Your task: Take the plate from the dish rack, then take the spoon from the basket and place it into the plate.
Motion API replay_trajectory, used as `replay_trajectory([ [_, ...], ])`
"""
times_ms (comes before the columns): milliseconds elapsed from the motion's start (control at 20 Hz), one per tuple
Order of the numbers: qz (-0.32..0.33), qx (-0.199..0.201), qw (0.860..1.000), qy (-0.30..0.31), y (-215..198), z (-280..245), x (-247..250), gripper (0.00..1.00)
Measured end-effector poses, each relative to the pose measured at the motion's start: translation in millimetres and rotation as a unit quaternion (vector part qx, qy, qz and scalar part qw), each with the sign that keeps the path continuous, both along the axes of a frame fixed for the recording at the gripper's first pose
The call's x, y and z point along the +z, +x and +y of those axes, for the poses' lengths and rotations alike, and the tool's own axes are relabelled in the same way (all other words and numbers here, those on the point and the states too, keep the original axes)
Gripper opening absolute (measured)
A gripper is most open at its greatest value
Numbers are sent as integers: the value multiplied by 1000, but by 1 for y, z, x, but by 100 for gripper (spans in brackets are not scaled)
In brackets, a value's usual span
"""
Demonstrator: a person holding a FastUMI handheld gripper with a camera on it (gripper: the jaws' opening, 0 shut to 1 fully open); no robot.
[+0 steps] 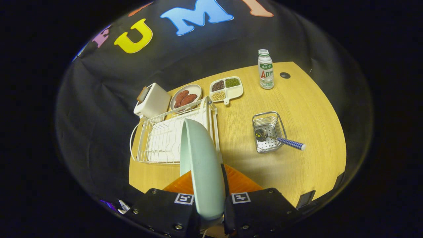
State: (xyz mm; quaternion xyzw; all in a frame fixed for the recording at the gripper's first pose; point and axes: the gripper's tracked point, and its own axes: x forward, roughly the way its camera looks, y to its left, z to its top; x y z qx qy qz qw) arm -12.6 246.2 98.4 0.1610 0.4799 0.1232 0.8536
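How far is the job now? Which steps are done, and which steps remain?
Done: the plate is out of the dish rack, held on edge above the table. In hand: the gripper is shut on the plate, one finger pressing each face. Left: set the plate down, then take the spoon, which lies in the basket with its handle over the rim, and place it into the plate.

We see the plate [201, 165] as smooth, semi-gloss, ceramic-looking, clamped edge-on in the gripper [211, 198]. Dish rack [165, 138]: coated wire, matt. Basket [269, 132]: shiny perforated metal; spoon [281, 139] w/ polished metal bowl, checked handle. Tabletop [297, 109]: wood-grain, low sheen. Bottle [265, 69]: plastic, glossy label. Booth wall [99, 82]: matt cloth w/ soft creases.
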Motion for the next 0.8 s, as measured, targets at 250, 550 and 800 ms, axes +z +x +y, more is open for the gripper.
replay_trajectory([
  [250, 25, 3, 999, 30, -30, -13, -30, 27],
  [550, 58, -6, 996, 71, -58, -19, -65, 27],
  [800, 77, -19, 992, 99, -71, -21, -90, 27],
])
